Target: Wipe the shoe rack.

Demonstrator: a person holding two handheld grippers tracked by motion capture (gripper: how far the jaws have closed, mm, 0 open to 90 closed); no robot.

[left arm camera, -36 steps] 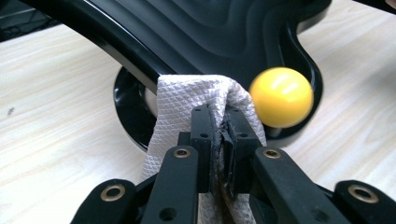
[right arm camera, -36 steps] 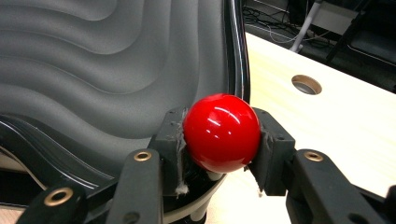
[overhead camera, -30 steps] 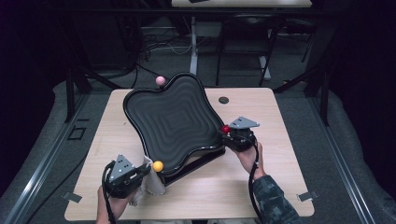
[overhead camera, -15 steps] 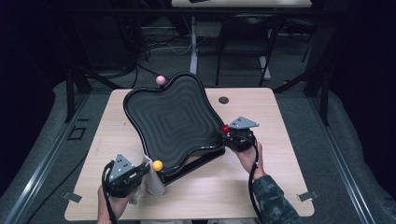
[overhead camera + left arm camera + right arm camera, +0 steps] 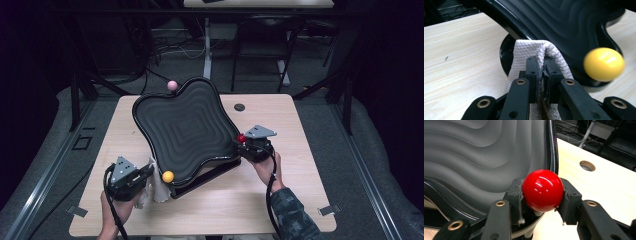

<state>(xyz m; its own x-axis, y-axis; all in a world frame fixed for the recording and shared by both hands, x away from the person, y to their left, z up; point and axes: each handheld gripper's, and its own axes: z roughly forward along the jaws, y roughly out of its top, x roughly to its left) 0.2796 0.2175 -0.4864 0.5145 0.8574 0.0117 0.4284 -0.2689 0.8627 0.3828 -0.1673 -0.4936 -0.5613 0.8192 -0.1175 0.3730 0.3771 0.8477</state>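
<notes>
Nothing shifts between frames: left gripper (image 5: 541,75) stays clamped on the white cloth (image 5: 524,53), right gripper (image 5: 541,195) on the tray's (image 5: 185,125) red ball (image 5: 542,190), wiping yet to begin.

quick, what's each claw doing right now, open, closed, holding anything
Left claw: closed, pinching a white cloth.
Right claw: closed on the red ball at the black tray's edge.

Pale wooden table (image 5: 300,120) on grey floor (image 5: 380,150), dark room.
</notes>
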